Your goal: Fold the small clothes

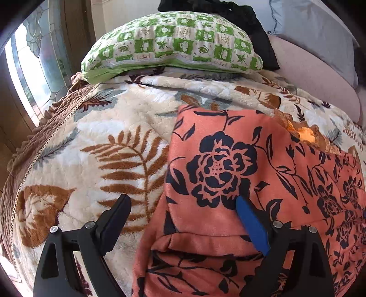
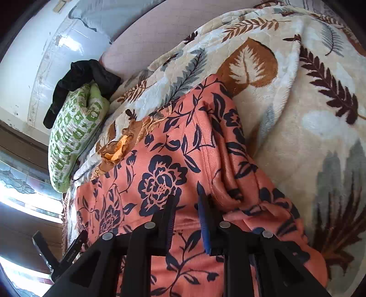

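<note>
The orange garment point(image 1: 240, 164), salmon cloth printed with dark navy flowers, lies spread on the leaf-patterned blanket point(image 1: 114, 137) that covers the bed, partly folded, with a doubled hem edge running across its near end and a long folded seam along its side in the right wrist view. A gold-trimmed orange ruffle point(image 1: 306, 134) sits at the garment's far edge. The left tool point(image 1: 183, 205) hangs with its jaws wide apart, one finger over bare blanket, the blue-padded finger over the cloth, and the garment's side edge between them; nothing is gripped. The right tool point(image 2: 186, 201) has its jaws narrow but parted, its tips over the flowered cloth beside the seam; whether the pads pinch any cloth I cannot tell. Beside the garment toward the bed's brown ruffled edge point(image 1: 34, 137) the blanket lies bare. At the far end of the bed rests a green-checked pillow point(image 1: 173, 45) with a black cloth point(image 1: 251, 20) behind it.
</note>
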